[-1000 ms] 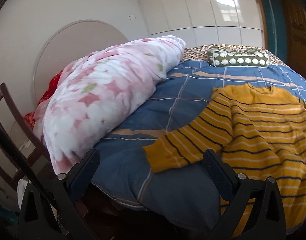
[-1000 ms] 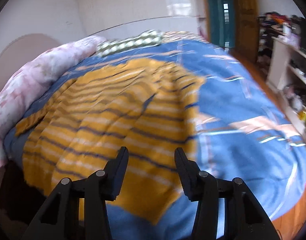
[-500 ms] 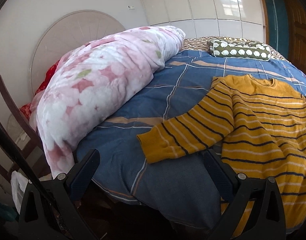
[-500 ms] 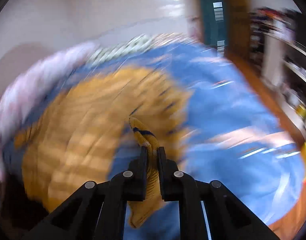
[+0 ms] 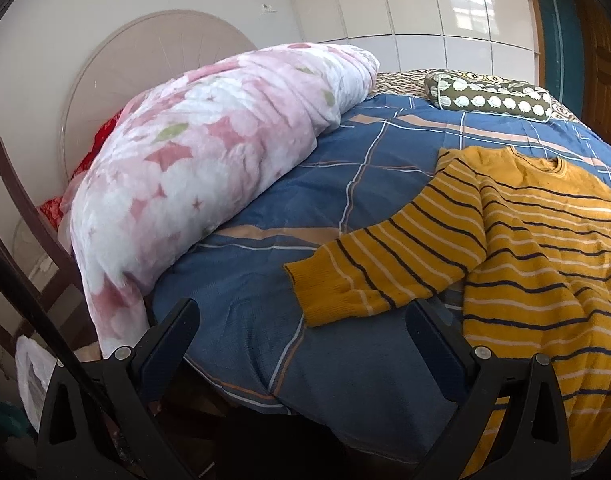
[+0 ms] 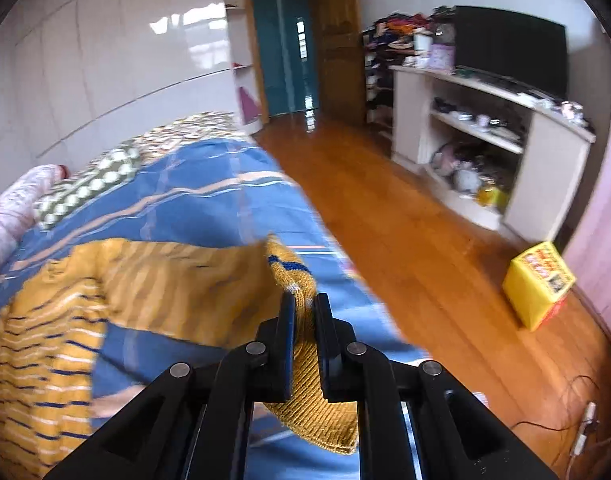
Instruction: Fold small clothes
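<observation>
A mustard-yellow sweater (image 5: 545, 248) with navy and white stripes lies on the blue checked bed cover (image 5: 365, 184). One sleeve ends in a cuff (image 5: 325, 292) near the bed's front edge. My left gripper (image 5: 301, 316) stands open just before that cuff, with nothing between its fingers. In the right wrist view my right gripper (image 6: 304, 302) is shut on the sweater's other sleeve cuff (image 6: 289, 268), which is pulled out sideways from the sweater body (image 6: 57, 328) and lifted off the cover.
A rolled pink floral quilt (image 5: 209, 184) fills the bed's left side, a green patterned pillow (image 5: 489, 98) lies at the head. A dark wooden chair (image 5: 21, 240) stands left of the bed. Right of the bed are wooden floor, a yellow box (image 6: 539, 284) and a white shelf unit (image 6: 489, 128).
My right gripper closed on the sweater's sleeve cuff, then swung right and up, drawing the sleeve out. My left gripper sank slightly toward the other cuff and stayed open.
</observation>
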{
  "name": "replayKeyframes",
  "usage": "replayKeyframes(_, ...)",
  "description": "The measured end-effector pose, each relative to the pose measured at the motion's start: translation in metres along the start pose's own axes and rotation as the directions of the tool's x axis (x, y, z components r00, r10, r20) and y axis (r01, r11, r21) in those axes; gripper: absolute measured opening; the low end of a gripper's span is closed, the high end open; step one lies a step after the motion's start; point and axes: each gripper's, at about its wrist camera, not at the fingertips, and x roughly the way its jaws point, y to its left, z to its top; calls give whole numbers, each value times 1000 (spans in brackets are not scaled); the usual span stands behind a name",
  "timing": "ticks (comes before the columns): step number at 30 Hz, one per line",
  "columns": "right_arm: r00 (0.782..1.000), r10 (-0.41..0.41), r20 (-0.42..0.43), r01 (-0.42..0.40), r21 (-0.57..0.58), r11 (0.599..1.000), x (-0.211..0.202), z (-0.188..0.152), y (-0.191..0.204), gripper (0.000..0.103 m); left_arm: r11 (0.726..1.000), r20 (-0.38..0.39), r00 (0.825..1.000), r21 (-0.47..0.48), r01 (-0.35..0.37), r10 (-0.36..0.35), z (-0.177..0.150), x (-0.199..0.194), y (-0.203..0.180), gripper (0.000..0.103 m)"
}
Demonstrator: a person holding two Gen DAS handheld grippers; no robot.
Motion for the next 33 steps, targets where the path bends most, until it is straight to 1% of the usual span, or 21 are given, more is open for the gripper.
replayKeyframes(2,998,65,-13,-65,-10,998,-2,7,28,10,1000,-7,1000,-15,7,-7,-1,5,6,102)
replayKeyframes(4,988,154,-34,-154,-3,988,-5,12,58,10,1000,-11,1000,-27,13,-14,-2,9,11,102)
replayKeyframes(5,977,206,-47,-206,9,979,-5,16,73,10,999,-13,1000,-38,15,-16,-3,11,16,102)
replayKeyframes(6,960,273,-64,-272,23,962,-4,20,94,10,999,-14,1000,-48,17,-18,-4,13,19,102)
replayKeyframes(8,926,366,-93,-364,34,931,-1,22,132,10,997,-19,999,-78,27,-28,-6,17,31,102)
replayKeyframes(10,864,483,-143,-482,47,875,6,22,190,10,994,-22,999,-106,27,-30,-8,20,42,102)
replayKeyframes(11,838,521,-164,-521,45,852,9,20,214,10,992,-23,999,-125,31,-34,-9,22,51,102)
replayKeyframes(12,810,553,-194,-560,22,828,14,16,252,10,990,-22,999,-136,33,-37,-10,22,55,102)
replayKeyframes(14,774,582,-251,-605,-17,796,24,5,312,10,986,-20,999,-163,39,-43,-13,24,69,102)
replayKeyframes(15,742,602,-296,-635,-21,772,33,-4,347,10,983,-18,999,-177,40,-44,-15,25,77,102)
replayKeyframes(17,696,617,-369,-672,-31,740,50,-23,405,10,979,-19,999,-202,38,-42,-18,28,88,102)
replayKeyframes(19,668,606,-432,-687,-47,725,70,-43,455,10,974,-24,999,-224,42,-48,-21,32,100,102)
replayKeyframes(20,665,594,-453,-687,-59,724,77,-52,469,10,970,-26,998,-238,47,-54,-24,34,108,102)
replayKeyframes(22,637,557,-533,-692,-76,718,103,-73,501,11,967,-23,998,-252,45,-52,-28,37,118,102)
replayKeyframes(23,631,532,-565,-686,-85,723,112,-82,513,15,964,-17,999,-262,43,-50,-31,37,126,102)
replayKeyframes(25,659,486,-574,-657,-125,743,118,-93,527,18,958,-10,999,-283,35,-40,-35,39,140,102)
replayKeyframes(27,680,490,-546,-661,-165,732,105,-95,533,23,947,-6,999,-320,28,-31,-38,42,158,102)
replayKeyframes(28,683,496,-536,-671,-192,716,94,-95,534,25,943,-7,1000,-332,25,-29,-39,43,162,102)
replayKeyframes(30,671,504,-544,-705,-256,661,68,-98,544,25,932,-10,1000,-363,17,-22,-41,48,175,102)
replayKeyframes(32,630,521,-576,-761,-322,563,32,-113,556,29,923,-15,1000,-384,10,-17,-44,51,183,102)
replayKeyframes(33,599,529,-601,-792,-347,502,14,-125,561,37,921,-17,1000,-390,9,-17,-45,53,185,102)
